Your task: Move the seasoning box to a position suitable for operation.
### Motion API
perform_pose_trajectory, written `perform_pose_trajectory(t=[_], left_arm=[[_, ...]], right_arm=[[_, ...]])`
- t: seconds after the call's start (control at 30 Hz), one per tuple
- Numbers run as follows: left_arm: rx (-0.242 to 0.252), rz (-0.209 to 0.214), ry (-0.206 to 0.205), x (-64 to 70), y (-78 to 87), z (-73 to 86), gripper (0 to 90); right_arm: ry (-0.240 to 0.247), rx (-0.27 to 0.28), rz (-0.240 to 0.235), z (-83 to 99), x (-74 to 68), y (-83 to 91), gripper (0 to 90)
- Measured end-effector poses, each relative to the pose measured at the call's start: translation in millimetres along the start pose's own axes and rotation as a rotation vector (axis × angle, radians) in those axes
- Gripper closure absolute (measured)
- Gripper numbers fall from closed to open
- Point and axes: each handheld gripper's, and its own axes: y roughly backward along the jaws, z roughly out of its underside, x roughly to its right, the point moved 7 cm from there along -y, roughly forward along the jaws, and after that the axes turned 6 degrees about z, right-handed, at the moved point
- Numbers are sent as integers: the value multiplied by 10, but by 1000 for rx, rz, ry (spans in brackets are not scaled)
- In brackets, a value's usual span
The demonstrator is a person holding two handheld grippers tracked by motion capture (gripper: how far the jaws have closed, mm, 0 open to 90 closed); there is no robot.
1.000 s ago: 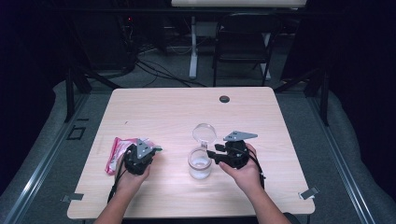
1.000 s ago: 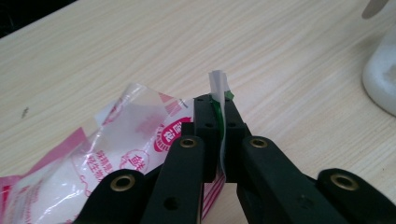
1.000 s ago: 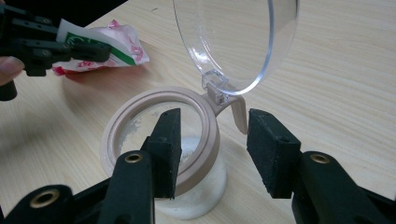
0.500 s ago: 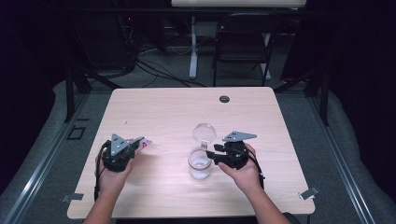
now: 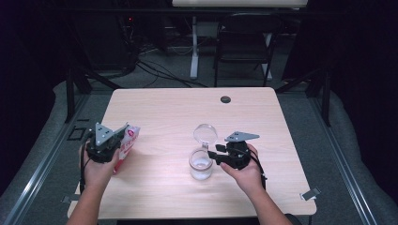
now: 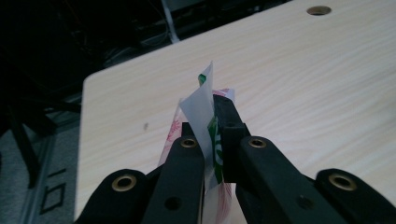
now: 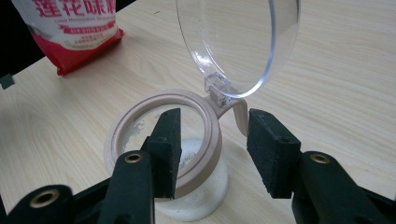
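Note:
A red and white packet (image 5: 126,146) with printed lettering stands tilted at the table's left. My left gripper (image 5: 121,135) is shut on its top edge, and in the left gripper view the white and green edge of the packet (image 6: 201,105) sticks up between the jaws of my left gripper (image 6: 208,128). A clear jar (image 5: 200,165) with some white powder sits at centre, its clear lid (image 5: 205,133) hinged up. My right gripper (image 5: 212,155) is open at the jar's right side. In the right gripper view the jaws of my right gripper (image 7: 217,137) straddle the beige rim (image 7: 140,116) near the hinge, under the lid (image 7: 238,42).
The light wooden table (image 5: 178,112) has a dark round grommet (image 5: 225,99) near its far edge. A dark chair (image 5: 244,42) and cables lie beyond the table. The packet (image 7: 70,28) shows at the upper left of the right gripper view.
My left gripper has moved left and taken the packet with it, raising it from lying flat to standing tilted. The right gripper and the jar have stayed put.

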Motion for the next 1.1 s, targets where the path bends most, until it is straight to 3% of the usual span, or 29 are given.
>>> perform_pose_trajectory(t=[0.2, 0.33, 0.5, 0.7, 1.1], left_arm=[[16, -48, -4, -231, 89, -202, 900], [21, -40, 17, -279, 122, -287, 900], [34, -12, 17, -247, 130, -361, 900], [74, 56, 6, -67, 150, -503, 900], [86, 204, -58, 557, 16, -651, 900]], right_arm=[[-6, 3, -2, -3, 9, 1, 551], [-6, 1, -1, -4, 19, 6, 550], [-7, 6, -3, -8, 21, 11, 551], [-8, 11, -3, -17, 28, 23, 551], [-2, 34, 1, -57, 32, 76, 551]])
